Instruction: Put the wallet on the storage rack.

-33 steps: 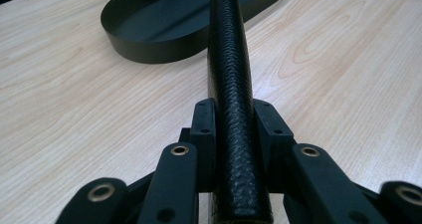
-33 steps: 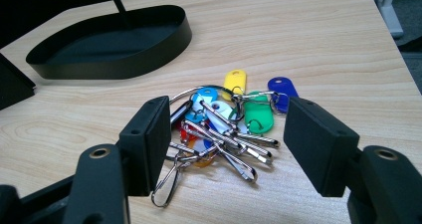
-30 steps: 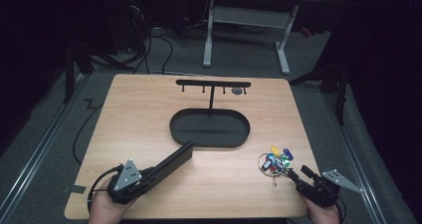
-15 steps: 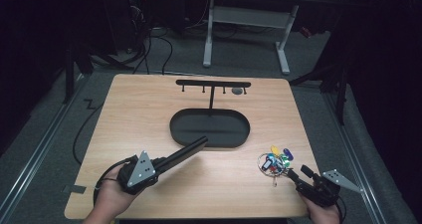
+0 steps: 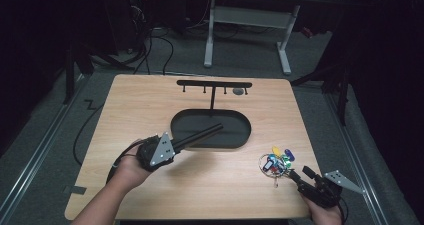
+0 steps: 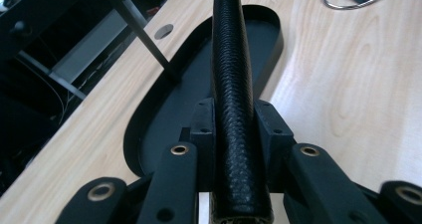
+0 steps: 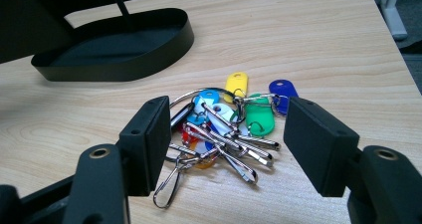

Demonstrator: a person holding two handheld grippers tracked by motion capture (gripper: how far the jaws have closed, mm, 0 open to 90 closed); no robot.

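Observation:
A long black rod (image 5: pixel 201 134) with a scaly texture is clamped in my left gripper (image 5: pixel 176 144), both pads pressing its sides (image 6: pixel 232 84). It is lifted off the table and its far end reaches over the black oval tray (image 5: pixel 235 122). A T-shaped hook stand (image 5: pixel 214 84) rises from the tray's back. At the front right lies a bunch of keys with coloured tags (image 5: pixel 275 162). My right gripper (image 5: pixel 300 175) sits low just behind it, open, with the keys (image 7: pixel 224 129) lying on the wood between its wide pads, untouched.
The wooden table (image 5: pixel 150 100) has a round grey grommet (image 5: pixel 239 91) near its back edge. The tray's raised rim (image 6: pixel 164 129) lies under the rod. Beyond the table stand a desk frame (image 5: pixel 247 20) and cables on the floor.
My left gripper has risen and moved right toward the tray, carrying the rod, whose tip now hangs over the tray. The right gripper and the keys have stayed put.

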